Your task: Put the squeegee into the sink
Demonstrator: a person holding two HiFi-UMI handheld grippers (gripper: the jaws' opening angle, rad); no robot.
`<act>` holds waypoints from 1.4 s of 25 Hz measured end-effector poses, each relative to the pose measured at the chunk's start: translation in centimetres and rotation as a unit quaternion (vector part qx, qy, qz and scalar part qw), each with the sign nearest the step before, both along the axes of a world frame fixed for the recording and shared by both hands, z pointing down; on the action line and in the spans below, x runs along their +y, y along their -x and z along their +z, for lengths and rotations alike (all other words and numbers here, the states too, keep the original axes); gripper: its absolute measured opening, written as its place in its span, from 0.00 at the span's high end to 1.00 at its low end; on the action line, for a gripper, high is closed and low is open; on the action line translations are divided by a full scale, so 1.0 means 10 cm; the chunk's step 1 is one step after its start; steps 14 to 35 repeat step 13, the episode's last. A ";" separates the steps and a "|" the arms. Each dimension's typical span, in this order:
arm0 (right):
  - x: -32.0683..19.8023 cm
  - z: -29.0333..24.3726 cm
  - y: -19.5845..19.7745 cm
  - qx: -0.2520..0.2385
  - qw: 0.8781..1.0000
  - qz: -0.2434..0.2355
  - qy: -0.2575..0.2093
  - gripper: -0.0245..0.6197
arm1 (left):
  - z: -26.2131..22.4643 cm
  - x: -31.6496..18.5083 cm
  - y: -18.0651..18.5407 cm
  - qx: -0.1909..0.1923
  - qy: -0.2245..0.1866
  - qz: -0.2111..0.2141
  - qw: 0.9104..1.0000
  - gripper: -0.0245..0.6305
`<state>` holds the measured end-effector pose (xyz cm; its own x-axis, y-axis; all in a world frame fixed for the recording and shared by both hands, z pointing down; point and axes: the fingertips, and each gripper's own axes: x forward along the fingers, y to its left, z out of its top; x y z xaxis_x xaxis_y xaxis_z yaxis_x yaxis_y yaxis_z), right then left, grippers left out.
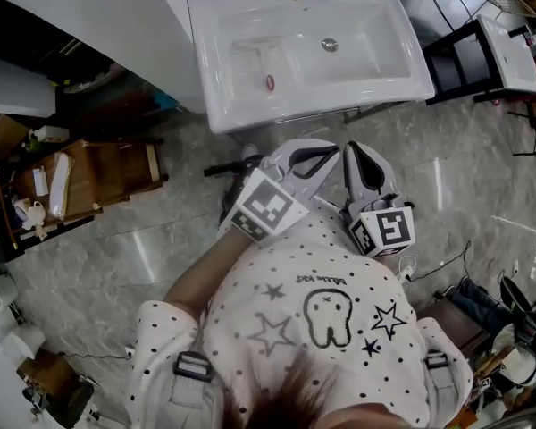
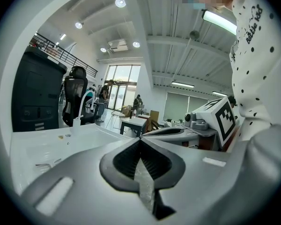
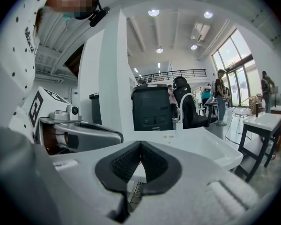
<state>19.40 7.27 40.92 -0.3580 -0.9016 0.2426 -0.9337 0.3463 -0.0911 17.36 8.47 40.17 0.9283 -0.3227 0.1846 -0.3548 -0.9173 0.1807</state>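
The left tongs (image 2: pixel 140 143) are closed pad to pad with nothing between them, and the right tongs (image 3: pixel 140 146) are likewise closed and empty. In the head view both pairs are held side by side close to the person's chest, tips toward the sink (image 1: pixel 402 80), and are well apart from it.

The squeegee (image 1: pixel 261 59) lies flat in the left half of the basin, its blade bar toward the far wall and its handle running back toward the near rim, ending in a small red spot. The drain (image 1: pixel 330 46) sits to its right, apart from it. Judged from how things lie, the squeegee is already where the task wants it.

It looks like a pale, thin plastic tool, so it is probably light and stiff along the handle, with a softer blade edge that would flex under a pinch. The glazed basin may let it slide when nudged. The best hold would likely be across the narrow handle near its middle, not on the blade.
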 end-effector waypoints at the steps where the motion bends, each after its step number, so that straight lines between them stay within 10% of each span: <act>1: 0.00 0.00 -0.01 -0.002 1.000 0.001 0.001 0.97 | 0.00 0.00 -0.01 -0.001 0.001 0.002 1.000 0.96; 35: 0.03 0.02 -0.12 -0.005 1.000 0.014 0.004 0.97 | 0.00 0.04 -0.09 -0.002 0.001 0.009 1.000 0.96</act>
